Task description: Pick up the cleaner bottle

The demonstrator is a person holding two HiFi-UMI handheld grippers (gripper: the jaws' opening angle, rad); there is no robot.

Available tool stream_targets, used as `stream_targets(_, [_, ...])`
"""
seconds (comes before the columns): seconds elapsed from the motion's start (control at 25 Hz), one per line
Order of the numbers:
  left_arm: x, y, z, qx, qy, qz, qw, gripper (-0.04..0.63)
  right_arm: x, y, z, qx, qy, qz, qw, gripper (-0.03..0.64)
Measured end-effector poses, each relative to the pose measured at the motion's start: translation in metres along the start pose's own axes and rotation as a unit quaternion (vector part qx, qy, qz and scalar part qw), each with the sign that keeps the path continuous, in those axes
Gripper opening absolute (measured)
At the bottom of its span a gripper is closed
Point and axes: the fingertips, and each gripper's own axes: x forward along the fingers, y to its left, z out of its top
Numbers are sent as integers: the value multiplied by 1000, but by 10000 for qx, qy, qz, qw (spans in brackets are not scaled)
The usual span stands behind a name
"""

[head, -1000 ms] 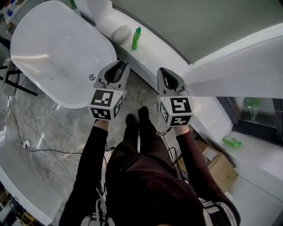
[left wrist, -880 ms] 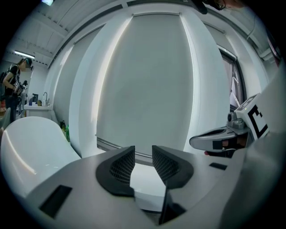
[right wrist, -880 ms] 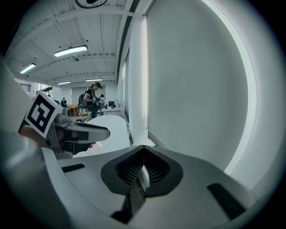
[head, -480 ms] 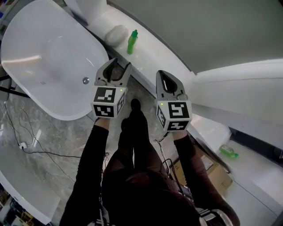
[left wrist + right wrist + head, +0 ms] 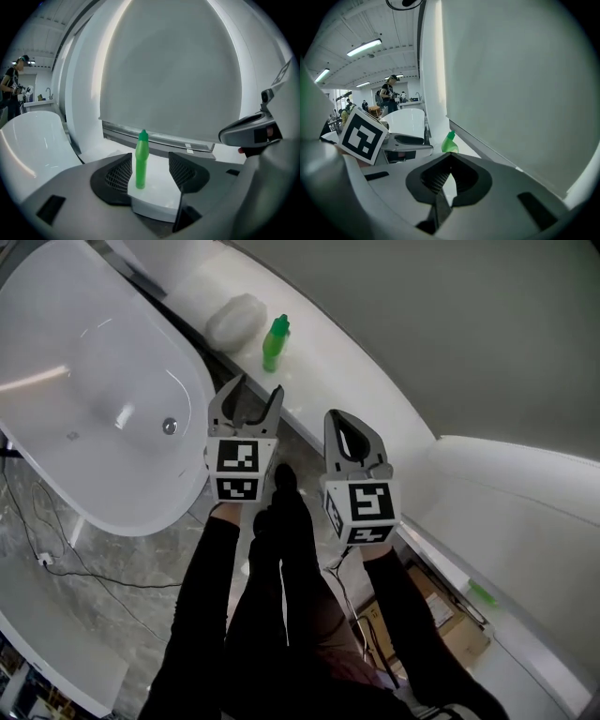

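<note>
Sponge, perhaps, by bottle — head-view only.

wall: grey | floor: marbled grey (cable across it) | furniture: white bathtub, white ledge | light: probably ceiling strips

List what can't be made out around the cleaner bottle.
- Cleaner bottle base: right gripper view, hidden behind the shut right gripper.
- Its label: too small in head view, nothing readable in left gripper view.
- White lump beside the bottle: head view, too small to identify.
- Green item at lower right: head view, blurred and small.
</note>
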Motion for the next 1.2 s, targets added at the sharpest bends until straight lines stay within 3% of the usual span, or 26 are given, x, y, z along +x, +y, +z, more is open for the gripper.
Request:
stream_targets(0.24, [47,14,-35,-66,123,43,9999,264,45,-16,-29,161,150,-20,9998,2])
stream_targets(0.52, [85,19,-62,141,248,-49,9996,275,85,-28,-47,322,189,-63,9993,2])
stream_targets(1.2, [150,34,-121,22,499,146,9986,275,118,-51,-82,379,308,-127,9987,2])
